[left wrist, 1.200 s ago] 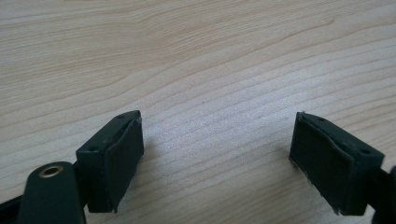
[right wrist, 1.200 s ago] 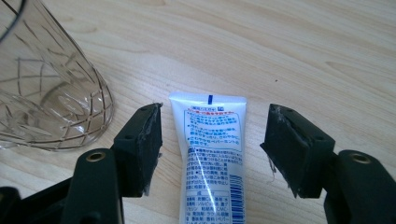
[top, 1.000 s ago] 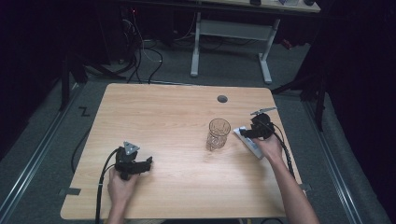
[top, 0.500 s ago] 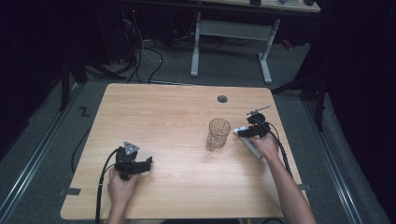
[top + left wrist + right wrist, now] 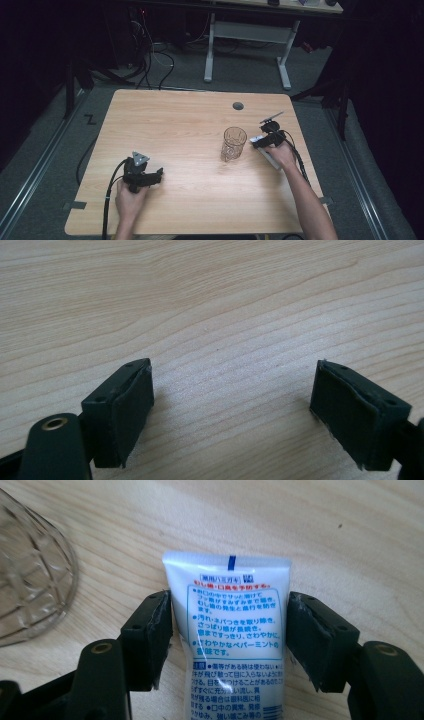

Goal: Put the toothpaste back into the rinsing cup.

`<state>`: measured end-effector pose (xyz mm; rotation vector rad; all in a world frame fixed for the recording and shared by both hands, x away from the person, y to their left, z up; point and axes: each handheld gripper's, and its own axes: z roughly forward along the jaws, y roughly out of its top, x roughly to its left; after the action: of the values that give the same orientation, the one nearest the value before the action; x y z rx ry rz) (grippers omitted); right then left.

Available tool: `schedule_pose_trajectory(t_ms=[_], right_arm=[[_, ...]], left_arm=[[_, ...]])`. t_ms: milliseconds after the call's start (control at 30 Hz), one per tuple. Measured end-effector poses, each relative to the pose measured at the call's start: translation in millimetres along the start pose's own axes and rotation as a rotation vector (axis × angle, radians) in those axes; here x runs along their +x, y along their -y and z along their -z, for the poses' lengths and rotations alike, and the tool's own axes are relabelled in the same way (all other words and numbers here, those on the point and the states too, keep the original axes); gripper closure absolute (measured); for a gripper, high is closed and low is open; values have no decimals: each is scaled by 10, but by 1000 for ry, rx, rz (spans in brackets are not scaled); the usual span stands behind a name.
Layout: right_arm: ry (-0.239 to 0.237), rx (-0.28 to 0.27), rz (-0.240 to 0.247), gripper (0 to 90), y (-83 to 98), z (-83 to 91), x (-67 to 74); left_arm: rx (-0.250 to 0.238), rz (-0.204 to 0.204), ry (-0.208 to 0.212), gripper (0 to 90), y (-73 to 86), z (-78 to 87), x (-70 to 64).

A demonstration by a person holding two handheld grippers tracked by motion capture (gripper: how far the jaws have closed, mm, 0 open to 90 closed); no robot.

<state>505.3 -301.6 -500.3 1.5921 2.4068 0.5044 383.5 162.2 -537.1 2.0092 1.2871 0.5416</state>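
Note:
A white toothpaste tube (image 5: 230,625) with blue and red print sits between the jaws of my right gripper (image 5: 228,640), which is shut on its flat end just above the wood. In the high view that right gripper (image 5: 261,142) is held right of a clear patterned drinking glass (image 5: 234,142), and the tube (image 5: 268,156) trails back under the hand. The glass (image 5: 30,580) stands upright at the left edge of the right gripper view. My left gripper (image 5: 158,175) rests near the table's front left; in the left gripper view the left gripper (image 5: 232,410) is open over bare wood.
The wooden table (image 5: 175,130) has a round cable hole (image 5: 238,106) near its far edge, behind the glass. Beyond the table stand a white desk frame (image 5: 245,35) and loose cables (image 5: 150,55) on a dark floor.
My right gripper has shifted left with the tube, ending closer to the glass. The left gripper has stayed where it was.

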Motion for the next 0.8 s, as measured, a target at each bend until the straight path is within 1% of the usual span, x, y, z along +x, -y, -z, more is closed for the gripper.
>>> schedule_pose_trajectory(t_ms=[33, 100, 200, 333, 400, 600, 667, 733, 800], right_arm=[[16, 2, 21, 370, -5, -6, 8], [22, 13, 22, 372, -17, -5, 14], [21, 14, 22, 377, -21, -6, 13], [22, 18, 27, 405, -20, 1, 5], [24, 28, 31, 435, -24, 12, -6], [25, 34, 26, 476, -24, 23, -3], [31, 30, 38, 503, -25, 23, 4], [42, 43, 44, 527, -28, 38, 15], [38, 50, 42, 551, -23, 51, 11]], left_arm=[[0, 0, 0, 175, 0, 0, 1], [0, 0, 0, 176, 0, 0, 0], [0, 0, 0, 175, 0, 0, 0], [0, 0, 0, 175, 0, 0, 0], [0, 0, 0, 175, 0, 0, 0], [0, 0, 0, 175, 0, 0, 1], [0, 1, 0, 175, 0, 0, 1], [0, 1, 1, 176, 0, 0, 1], [-1, 1, 0, 176, 0, 0, 1]])
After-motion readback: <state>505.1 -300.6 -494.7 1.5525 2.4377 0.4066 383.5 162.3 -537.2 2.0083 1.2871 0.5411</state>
